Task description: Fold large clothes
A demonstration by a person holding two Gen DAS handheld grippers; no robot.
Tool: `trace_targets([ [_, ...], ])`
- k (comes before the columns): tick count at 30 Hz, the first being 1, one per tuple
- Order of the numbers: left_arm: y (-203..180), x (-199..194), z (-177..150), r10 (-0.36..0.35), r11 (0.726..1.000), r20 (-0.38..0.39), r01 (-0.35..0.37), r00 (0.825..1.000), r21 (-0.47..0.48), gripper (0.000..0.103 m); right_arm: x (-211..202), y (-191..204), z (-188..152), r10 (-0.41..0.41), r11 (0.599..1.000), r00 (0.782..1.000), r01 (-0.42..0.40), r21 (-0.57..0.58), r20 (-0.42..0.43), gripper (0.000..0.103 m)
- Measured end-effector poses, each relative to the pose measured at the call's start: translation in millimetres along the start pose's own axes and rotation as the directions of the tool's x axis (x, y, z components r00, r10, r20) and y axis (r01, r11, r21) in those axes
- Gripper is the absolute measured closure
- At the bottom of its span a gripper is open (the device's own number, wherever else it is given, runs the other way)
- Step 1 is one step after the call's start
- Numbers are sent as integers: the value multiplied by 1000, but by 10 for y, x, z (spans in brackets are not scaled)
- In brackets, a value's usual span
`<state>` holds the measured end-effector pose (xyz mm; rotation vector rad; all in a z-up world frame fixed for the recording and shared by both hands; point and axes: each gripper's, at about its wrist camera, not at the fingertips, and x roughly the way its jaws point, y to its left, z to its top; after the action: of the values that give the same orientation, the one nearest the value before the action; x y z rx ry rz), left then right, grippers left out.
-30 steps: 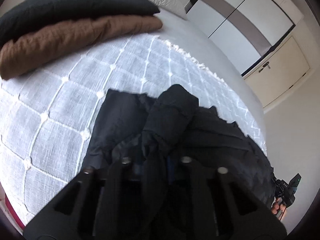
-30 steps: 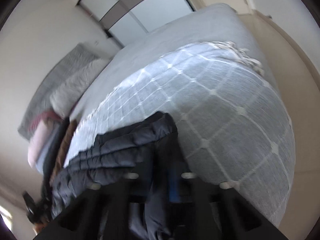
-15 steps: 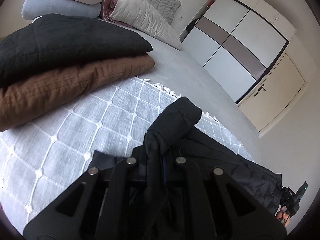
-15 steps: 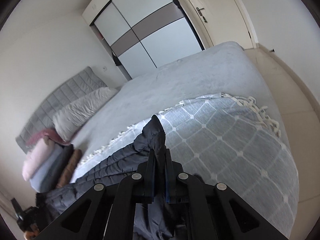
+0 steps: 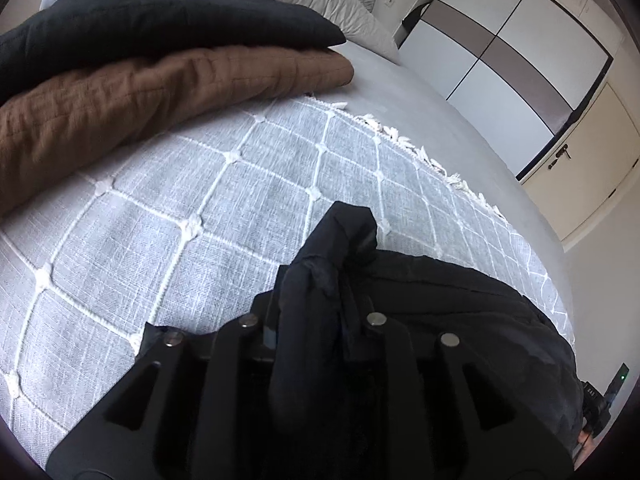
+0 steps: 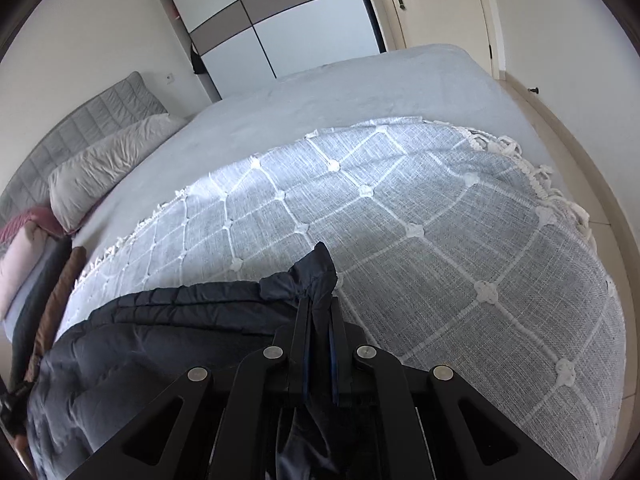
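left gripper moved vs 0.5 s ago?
Yes. In the left wrist view the left gripper, shut on the dark jacket, has tipped down: the folded brown blanket and wardrobe sit higher in frame.

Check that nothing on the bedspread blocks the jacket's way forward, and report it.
Nothing visible does. Both tongs, left and right, are shut on the dark puffer jacket, and the grey checked bedspread ahead of it lies bare. The folded brown blanket and black blanket sit off to the left.

Bedroom: bed (image 6: 400, 80), pillow (image 6: 108, 164), wardrobe (image 6: 288, 16)
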<state>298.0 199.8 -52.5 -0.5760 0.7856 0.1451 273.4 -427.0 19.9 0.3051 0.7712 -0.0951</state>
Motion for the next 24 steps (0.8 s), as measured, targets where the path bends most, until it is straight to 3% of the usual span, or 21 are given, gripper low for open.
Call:
trace_targets([
  [3, 17, -49, 10, 18, 1000, 24, -18, 1000, -1, 78, 2, 1, 4, -5, 1000, 1000, 5, -2, -2, 96],
  [7, -30, -168, 47, 107, 993, 66, -109, 992, 32, 65, -16, 10, -1, -14, 1000, 1000, 14, -6, -15, 95],
  [10, -178, -303, 59, 178, 977, 88, -187, 980, 103, 62, -49, 78, 14, -50, 998, 999, 50, -40, -8, 86],
  [12, -335, -414, 39, 192, 962, 94, -206, 977, 177, 51, -151, 187, 41, -87, 992, 996, 87, -94, 7, 78],
  [14, -503, -540, -1, 173, 951, 107, -195, 979, 240, 32, -252, 309, 73, -98, 984, 995, 100, -144, 17, 62],
  [15, -591, -615, -38, 152, 947, 114, -177, 982, 266, 30, -352, 423, 89, -93, 979, 995, 98, -177, 32, 48],
  [16, -677, -663, -69, 128, 946, 117, -157, 985, 284, 24, -437, 503, 93, -81, 976, 995, 90, -198, 49, 42],
  [20, -977, -715, -204, 48, 941, 81, -72, 996, 331, 17, -781, 1025, 12, 4, 945, 996, 26, -325, 91, 35],
  [22, -1131, -623, -298, 30, 928, 23, -37, 999, 370, 15, -839, 1274, -76, 72, 926, 996, -46, -374, 57, 34],
  [24, -1254, -461, -396, 37, 906, -42, -15, 998, 423, 15, -792, 1522, -223, 152, 898, 988, -151, -412, -30, 34],
])
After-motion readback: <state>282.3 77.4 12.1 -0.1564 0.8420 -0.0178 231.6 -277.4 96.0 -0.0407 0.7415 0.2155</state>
